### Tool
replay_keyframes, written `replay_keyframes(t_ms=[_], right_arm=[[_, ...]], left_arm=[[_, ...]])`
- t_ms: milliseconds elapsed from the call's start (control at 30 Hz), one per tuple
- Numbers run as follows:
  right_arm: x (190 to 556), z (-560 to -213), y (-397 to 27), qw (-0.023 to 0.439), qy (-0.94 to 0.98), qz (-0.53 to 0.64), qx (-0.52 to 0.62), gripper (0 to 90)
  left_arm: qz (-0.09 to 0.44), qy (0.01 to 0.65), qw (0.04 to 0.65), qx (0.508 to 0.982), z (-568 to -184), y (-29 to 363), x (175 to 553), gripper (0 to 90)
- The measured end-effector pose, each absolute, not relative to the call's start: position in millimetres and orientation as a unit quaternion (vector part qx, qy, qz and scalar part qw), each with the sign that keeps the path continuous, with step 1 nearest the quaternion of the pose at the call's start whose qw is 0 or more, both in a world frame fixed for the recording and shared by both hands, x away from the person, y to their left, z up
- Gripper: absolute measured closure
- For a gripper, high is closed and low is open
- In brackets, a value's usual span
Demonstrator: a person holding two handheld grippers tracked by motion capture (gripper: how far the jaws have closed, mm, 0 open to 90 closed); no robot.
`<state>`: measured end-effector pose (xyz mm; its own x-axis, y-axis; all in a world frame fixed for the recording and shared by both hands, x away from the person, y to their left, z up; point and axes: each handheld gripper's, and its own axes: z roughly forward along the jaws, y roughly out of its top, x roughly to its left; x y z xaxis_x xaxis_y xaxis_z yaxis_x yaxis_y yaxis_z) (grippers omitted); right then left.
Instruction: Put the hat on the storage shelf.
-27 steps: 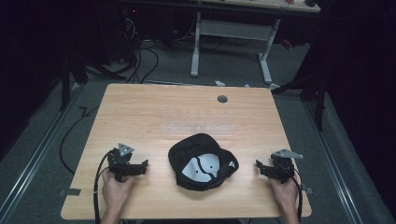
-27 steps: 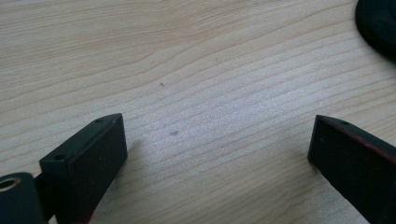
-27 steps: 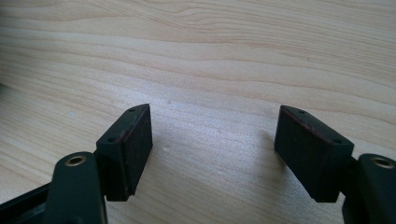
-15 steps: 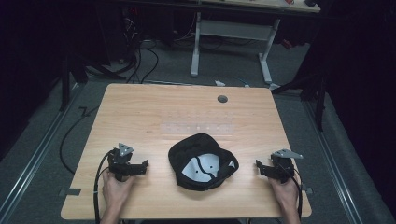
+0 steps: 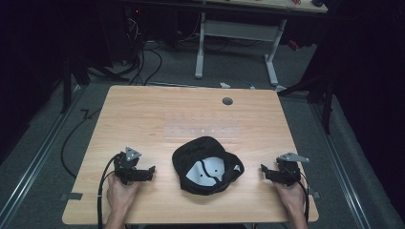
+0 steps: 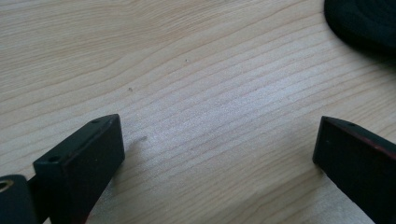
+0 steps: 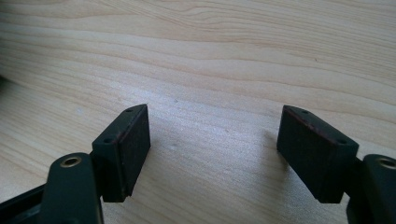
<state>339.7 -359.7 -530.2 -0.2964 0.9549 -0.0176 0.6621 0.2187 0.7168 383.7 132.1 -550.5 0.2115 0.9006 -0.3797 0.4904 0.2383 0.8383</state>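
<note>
A black cap (image 5: 207,166) lies upside down on the wooden table (image 5: 191,114), its white lining facing up, near the front edge at the middle. My left gripper (image 5: 152,170) rests on the table to the cap's left, held by a hand, jaws wide apart and empty. In the left gripper view the left gripper (image 6: 219,154) has only bare wood between its jaws, and the cap's edge (image 6: 364,21) shows at the top right. My right gripper (image 5: 263,170) sits to the cap's right, open and empty. The right gripper view shows the right gripper (image 7: 214,140) over bare wood.
A small round grommet (image 5: 227,101) is set in the table near its far edge. A pale strip (image 5: 200,131) runs across the table's middle. Beyond the table stand a white desk frame (image 5: 239,43) and cables (image 5: 143,62) on the floor.
</note>
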Motion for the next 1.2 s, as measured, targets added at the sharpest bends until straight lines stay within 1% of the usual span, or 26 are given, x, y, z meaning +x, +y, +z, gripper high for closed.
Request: replay_keyframes(t_ms=[133,433,667,967,1200], right_arm=[[339,-530,-360,0.238,0.743,0.308,0.544,26.8],[337,-530,-361,0.245,0.735,0.308,0.552,34.1],[327,-521,-363,0.240,0.724,0.347,0.546,38.2],[316,-510,-355,0.230,0.729,0.375,0.525,40.2],[312,-501,-338,0.226,0.734,0.396,0.503,40.3]], left_arm=[[0.200,0.596,0.515,0.583,-551,132,384,2.1],[0.199,0.596,0.518,0.581,-550,133,383,4.3],[0.199,0.596,0.520,0.579,-549,133,383,6.6],[0.203,0.597,0.522,0.574,-549,133,382,9.3],[0.205,0.598,0.523,0.572,-549,134,382,10.4]])
